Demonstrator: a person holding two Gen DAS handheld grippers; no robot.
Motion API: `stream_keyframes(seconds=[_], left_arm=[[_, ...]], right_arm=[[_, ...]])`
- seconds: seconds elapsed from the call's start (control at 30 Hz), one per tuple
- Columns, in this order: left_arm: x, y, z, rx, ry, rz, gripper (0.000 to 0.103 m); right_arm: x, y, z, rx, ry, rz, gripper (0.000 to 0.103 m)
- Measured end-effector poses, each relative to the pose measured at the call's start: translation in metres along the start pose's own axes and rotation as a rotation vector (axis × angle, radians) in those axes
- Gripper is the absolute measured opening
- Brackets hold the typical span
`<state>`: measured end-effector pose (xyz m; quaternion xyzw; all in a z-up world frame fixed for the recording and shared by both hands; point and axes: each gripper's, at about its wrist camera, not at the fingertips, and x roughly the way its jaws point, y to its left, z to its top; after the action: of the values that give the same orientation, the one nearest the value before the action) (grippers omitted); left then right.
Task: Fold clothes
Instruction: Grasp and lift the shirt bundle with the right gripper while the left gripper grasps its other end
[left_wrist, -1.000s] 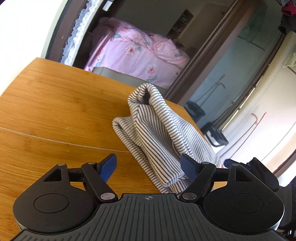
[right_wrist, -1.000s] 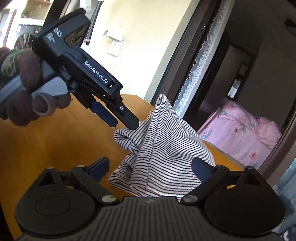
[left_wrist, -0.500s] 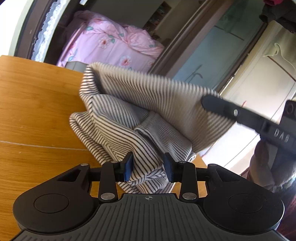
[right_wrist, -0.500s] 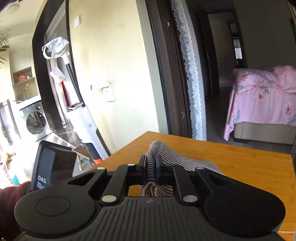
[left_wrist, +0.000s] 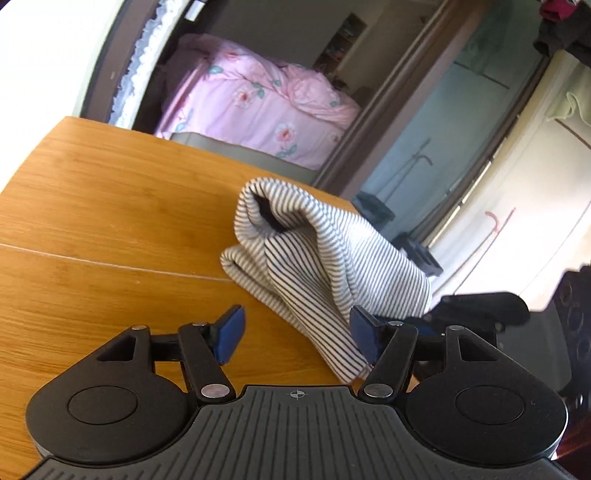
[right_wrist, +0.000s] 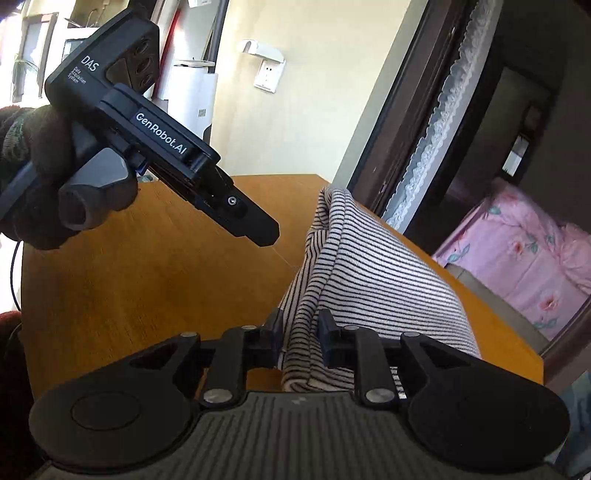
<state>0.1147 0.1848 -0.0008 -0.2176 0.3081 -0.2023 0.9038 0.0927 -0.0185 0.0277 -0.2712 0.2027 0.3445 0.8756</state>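
A black-and-white striped garment (left_wrist: 332, 258) lies bunched in a heap on the wooden table (left_wrist: 110, 221). My left gripper (left_wrist: 297, 332) is open and its jaws are still opening. Nothing is gripped, and the garment's near edge only brushes past the right blue pad (left_wrist: 364, 332). In the right wrist view the left gripper (right_wrist: 264, 230) hovers up left of the garment (right_wrist: 369, 273), held by a dark-gloved hand (right_wrist: 33, 177). My right gripper (right_wrist: 300, 332) has a fold of the garment between its narrow jaws, touching both pads. Those jaws are opening.
The table's far edge lies just behind the garment. Beyond it a doorway with a lace curtain (right_wrist: 436, 122) leads to a bed with a pink floral quilt (left_wrist: 258, 103). A glass sliding door (left_wrist: 443, 129) is to the right, and a wall socket (right_wrist: 267, 70) to the left.
Half a second ago both grippers pinched the garment and held it raised. Now the left has let go and drawn back, the garment has slumped onto the table, and the right jaws have widened.
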Motion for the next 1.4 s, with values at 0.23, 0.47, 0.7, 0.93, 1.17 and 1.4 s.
stream_keyframes(seconds=[0.23,0.47,0.7,0.93,1.17,1.4], left_arm=[[-0.007,0.009,0.013,-0.068,-0.036,0.027,0.08],[-0.003,0.009,0.011,-0.069,-0.019,0.031,0.083],[-0.001,0.009,0.021,-0.076,-0.043,0.022,0.083],[0.005,-0.047,0.052,0.034,-0.129,-0.123,0.081],[0.071,-0.054,0.048,0.024,-0.018,-0.184,0.078],[0.086,0.003,0.031,-0.133,0.015,-0.214,0.061]], right_arm=[[0.007,0.026,-0.013,-0.167,-0.042,-0.146,0.074],[0.01,0.011,-0.018,-0.24,-0.081,-0.227,0.03],[-0.013,0.003,-0.021,-0.443,-0.006,-0.248,0.023],[0.017,0.046,-0.044,-0.456,0.017,-0.186,0.026],[0.015,0.037,-0.036,-0.372,0.017,-0.169,0.03],[-0.017,-0.017,-0.015,-0.028,-0.071,-0.053,0.074]])
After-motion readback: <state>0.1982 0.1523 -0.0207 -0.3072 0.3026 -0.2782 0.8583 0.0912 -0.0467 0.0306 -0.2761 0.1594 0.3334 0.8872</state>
